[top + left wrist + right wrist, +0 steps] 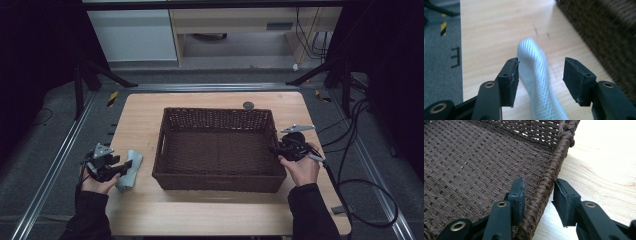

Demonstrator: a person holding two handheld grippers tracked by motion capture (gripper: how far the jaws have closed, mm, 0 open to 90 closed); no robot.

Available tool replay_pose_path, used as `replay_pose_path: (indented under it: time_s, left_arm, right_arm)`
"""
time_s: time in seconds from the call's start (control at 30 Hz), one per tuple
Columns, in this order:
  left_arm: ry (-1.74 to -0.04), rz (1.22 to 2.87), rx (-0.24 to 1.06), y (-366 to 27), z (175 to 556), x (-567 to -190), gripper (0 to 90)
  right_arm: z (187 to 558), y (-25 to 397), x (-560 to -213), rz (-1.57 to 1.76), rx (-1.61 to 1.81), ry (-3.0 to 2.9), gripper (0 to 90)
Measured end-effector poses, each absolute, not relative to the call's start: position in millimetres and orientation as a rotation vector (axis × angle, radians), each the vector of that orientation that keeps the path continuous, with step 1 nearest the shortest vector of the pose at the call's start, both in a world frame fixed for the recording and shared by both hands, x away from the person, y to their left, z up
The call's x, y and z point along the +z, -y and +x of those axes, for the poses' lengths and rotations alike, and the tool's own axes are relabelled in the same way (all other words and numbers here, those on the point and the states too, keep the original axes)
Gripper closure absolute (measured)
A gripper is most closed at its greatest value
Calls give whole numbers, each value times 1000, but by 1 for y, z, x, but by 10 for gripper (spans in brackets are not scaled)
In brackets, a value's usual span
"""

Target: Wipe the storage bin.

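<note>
**Cloth between my left jaws, basket rim between my right**

My left hand-held gripper (126, 165) sat near the tabletop's (210, 215) left edge, toward the front corner. Its jaws stood wide apart, straddling the pale blue cloth (536, 75). In the left gripper view one pad touched or nearly touched the cloth's side; the other stood clear, with bare wood in the gap. Nothing was clamped yet.

The cloth lay as a narrow folded strip, its long axis running from the front edge toward the back, roughly parallel to the left wall of the wicker basket (218, 182). The jaws crossed that axis squarely, so closing would pinch the strip across its narrow width. The cloth lay just beside the basket, apart from it, on the side toward the left edge.

My left hand was plainly the nearer one. Forearm came in from the front edge, the gripper low and pointing toward the basket.

My right hand-held gripper (274, 149) was at the basket's right wall, jaws open with the braided rim (546, 187) between them: one jaw inside, one outside over the wood. I judged it a steadying hold not yet tightened.

The basket interior looked empty. Next move, as I judged it: close left, lift, carry rightward over the near wall.
</note>
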State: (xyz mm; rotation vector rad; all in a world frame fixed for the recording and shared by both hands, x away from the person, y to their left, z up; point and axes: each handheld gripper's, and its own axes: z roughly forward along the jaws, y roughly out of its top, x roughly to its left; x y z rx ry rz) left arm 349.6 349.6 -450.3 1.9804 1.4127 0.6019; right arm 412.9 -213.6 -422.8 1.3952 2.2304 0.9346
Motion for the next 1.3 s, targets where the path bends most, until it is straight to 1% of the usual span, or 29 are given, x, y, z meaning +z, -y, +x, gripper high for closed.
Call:
replay_pose_path:
  time_s: [0.13,0.23,0.27,0.33,0.43,0.5,0.57,0.73,0.83,0.9,0.97,1.17,1.3]
  left_arm:
    - [-1426,2009,572,-349,353,-462,448]
    - [-1441,2039,551,-347,356,-472,469]
    - [-1447,2045,544,-347,357,-475,498]
    - [-1454,2050,525,-348,358,-479,556]
    - [-1459,2054,523,-348,359,-481,694]
    - [-1467,2047,536,-348,359,-479,764]
    - [-1468,2031,538,-348,358,-475,791]
    - [-1418,1959,516,-344,358,-461,804]
    - [-1397,1948,514,-340,361,-454,804]
    - [-1380,1946,522,-336,365,-449,804]
    - [-1365,1943,529,-333,370,-444,804]
    - [-1347,1933,526,-325,390,-437,804]
    - [-1342,1923,508,-322,402,-437,805]
  right_arm:
    - [412,214,-423,1390,939,-2226,607]
    - [413,214,-423,1398,944,-2218,576]
    - [413,215,-423,1404,948,-2211,553]
    - [413,216,-422,1412,956,-2209,538]
    - [413,217,-420,1415,980,-2196,504]
    - [414,217,-420,1413,976,-2200,499]
    - [415,217,-421,1418,973,-2204,496]
    - [417,218,-424,1429,958,-2219,501]
    - [417,217,-425,1420,957,-2228,528]
    - [416,217,-425,1413,967,-2239,564]
    - [416,216,-425,1411,979,-2252,592]
    - [415,215,-425,1438,972,-2236,631]
    - [416,214,-425,1440,974,-2234,640]
